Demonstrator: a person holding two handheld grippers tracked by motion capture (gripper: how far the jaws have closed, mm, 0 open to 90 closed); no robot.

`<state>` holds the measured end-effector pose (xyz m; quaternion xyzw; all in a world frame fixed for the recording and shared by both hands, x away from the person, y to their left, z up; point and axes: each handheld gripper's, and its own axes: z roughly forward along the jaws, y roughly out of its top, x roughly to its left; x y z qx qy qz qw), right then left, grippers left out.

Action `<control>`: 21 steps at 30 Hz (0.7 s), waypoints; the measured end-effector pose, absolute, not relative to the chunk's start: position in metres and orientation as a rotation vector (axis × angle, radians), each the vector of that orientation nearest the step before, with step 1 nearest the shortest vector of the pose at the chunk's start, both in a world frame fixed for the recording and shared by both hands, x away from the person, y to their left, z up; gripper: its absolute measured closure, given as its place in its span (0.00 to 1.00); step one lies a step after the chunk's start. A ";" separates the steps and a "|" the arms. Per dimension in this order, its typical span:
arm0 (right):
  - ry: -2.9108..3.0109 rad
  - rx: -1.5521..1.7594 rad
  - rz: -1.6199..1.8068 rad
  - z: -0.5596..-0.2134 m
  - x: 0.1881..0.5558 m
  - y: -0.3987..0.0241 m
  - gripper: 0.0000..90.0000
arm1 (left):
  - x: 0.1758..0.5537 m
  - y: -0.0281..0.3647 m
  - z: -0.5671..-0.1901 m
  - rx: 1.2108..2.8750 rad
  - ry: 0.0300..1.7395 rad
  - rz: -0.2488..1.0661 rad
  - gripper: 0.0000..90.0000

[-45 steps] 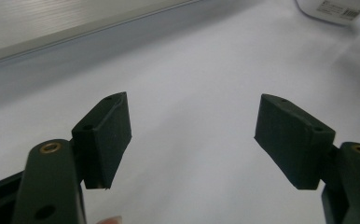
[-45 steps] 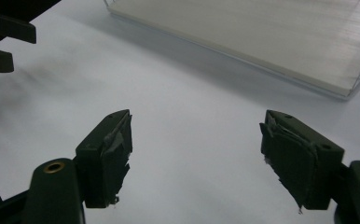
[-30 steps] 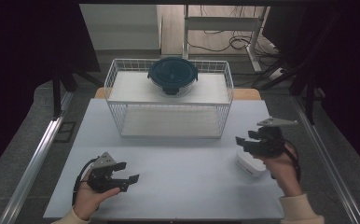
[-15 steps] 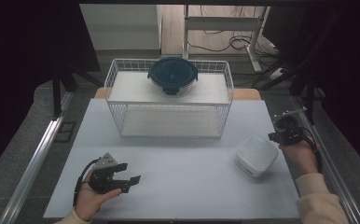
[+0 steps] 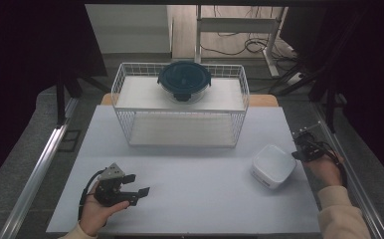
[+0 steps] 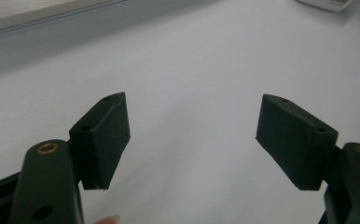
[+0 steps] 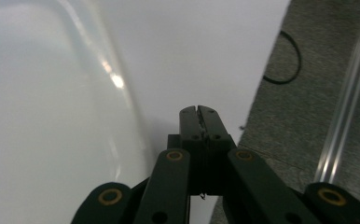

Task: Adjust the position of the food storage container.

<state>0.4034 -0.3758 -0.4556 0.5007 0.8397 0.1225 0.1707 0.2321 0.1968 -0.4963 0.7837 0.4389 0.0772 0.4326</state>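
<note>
A white square container (image 5: pixel 273 166) sits on the white table (image 5: pixel 200 199) at the right, and its glossy wall (image 7: pixel 52 116) looms at the left of the right gripper view. My right gripper (image 5: pixel 303 142) hovers just right of it at the table's edge, jaws pressed together (image 7: pixel 200 113) with nothing between them. My left gripper (image 5: pixel 138 185) rests low at the front left, open, its two pads (image 6: pixel 108 135) wide apart over bare table. The container's edge (image 6: pixel 327 3) shows far off in the left gripper view.
A white wire rack (image 5: pixel 125 99) stands at the back centre with a dark blue lidded round container (image 5: pixel 184 79) on its top shelf. Grey floor (image 7: pixel 308 93) and a metal rail (image 5: pixel 41 164) border the table.
My right hand has moved right and down, from above the white container to the table's right edge, and its jaws have closed. The container now lies uncovered. The left hand stayed put.
</note>
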 end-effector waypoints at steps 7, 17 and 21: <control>2.473 1.369 0.404 -0.450 0.384 -0.354 0.99 | 0.232 0.194 -0.494 1.935 1.079 0.154 0.28; 2.588 1.257 0.432 -0.461 0.350 -0.305 0.99 | 0.232 0.195 -0.495 1.936 1.088 0.157 0.28; 2.650 1.169 0.440 -0.463 0.337 -0.281 0.99 | 0.231 0.196 -0.495 1.937 1.089 0.160 0.28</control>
